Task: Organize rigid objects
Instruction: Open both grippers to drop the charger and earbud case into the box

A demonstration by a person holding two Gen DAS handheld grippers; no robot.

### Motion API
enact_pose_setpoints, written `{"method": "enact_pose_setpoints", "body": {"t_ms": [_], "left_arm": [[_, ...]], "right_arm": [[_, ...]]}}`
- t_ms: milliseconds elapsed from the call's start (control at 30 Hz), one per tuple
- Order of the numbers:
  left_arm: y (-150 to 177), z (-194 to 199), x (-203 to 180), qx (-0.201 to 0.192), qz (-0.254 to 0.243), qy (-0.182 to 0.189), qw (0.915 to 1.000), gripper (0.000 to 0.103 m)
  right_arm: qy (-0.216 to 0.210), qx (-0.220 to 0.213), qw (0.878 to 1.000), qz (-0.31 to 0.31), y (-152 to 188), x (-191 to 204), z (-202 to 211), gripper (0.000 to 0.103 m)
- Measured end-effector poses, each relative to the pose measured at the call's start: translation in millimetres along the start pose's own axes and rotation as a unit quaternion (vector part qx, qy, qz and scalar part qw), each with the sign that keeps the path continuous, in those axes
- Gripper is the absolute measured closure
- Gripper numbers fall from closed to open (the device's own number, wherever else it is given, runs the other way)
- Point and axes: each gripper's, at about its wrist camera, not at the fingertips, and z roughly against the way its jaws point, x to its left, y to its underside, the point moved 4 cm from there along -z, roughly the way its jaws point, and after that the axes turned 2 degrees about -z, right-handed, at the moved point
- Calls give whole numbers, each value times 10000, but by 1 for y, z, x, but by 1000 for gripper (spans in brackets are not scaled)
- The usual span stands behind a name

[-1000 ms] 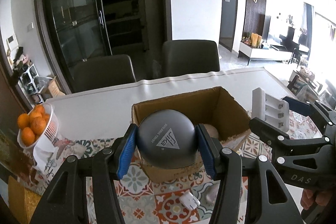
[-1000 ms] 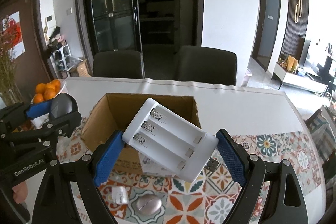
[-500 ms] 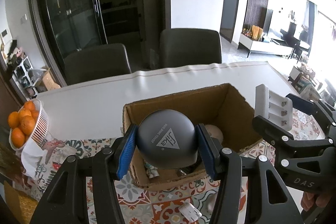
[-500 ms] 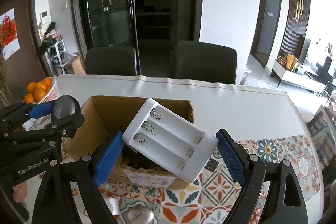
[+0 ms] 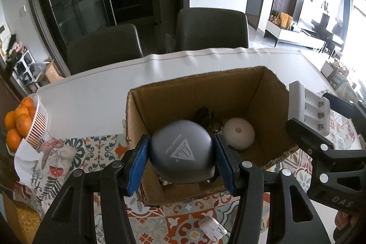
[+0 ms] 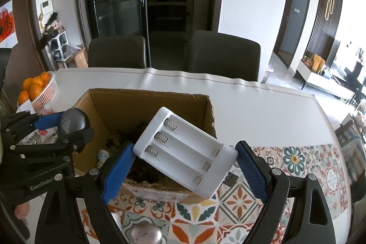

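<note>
My left gripper [image 5: 180, 161] is shut on a dark grey round case [image 5: 180, 151] with a triangle logo, held over the near left part of an open cardboard box [image 5: 228, 88]. My right gripper [image 6: 183, 166] is shut on a white three-slot battery charger [image 6: 185, 154], held tilted over the near right rim of the box [image 6: 146, 95]. The charger also shows in the left wrist view [image 5: 308, 111], and the grey case in the right wrist view [image 6: 71, 122]. Inside the box lie a white round object [image 5: 239, 133] and some dark items.
A white basket of oranges [image 5: 34, 118] stands at the table's left edge. A white plug adapter [image 5: 212, 228] and a silvery mouse-like object [image 6: 144, 234] lie on the patterned mat in front of the box. Two dark chairs [image 6: 224, 54] stand behind the white table.
Both grippers have moved forward and over the box with their objects still held. The box interior with the white round object has come into view.
</note>
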Motion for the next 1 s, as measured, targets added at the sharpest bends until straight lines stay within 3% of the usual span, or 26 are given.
{"method": "enact_pose_setpoints", "body": {"t_ms": [200, 333, 500, 733, 1000], "left_arm": [[-2, 8, 5, -154, -21, -239, 9996, 47], [-2, 20, 15, -331, 24, -591, 9977, 32], [2, 33, 35, -446, 210, -944, 9943, 26], [7, 40, 55, -470, 415, -1125, 9917, 25], [14, 56, 54, -592, 453, -1184, 9902, 17]], "right_arm": [[-26, 42, 10000, 8, 1, 1, -3, 14], [-49, 26, 10000, 57, 0, 5, -4, 14], [-166, -6, 9997, 181, -4, 18, -8, 14], [-184, 35, 9993, 332, -12, 34, -16, 13], [-48, -63, 9994, 343, -10, 36, -4, 9]]}}
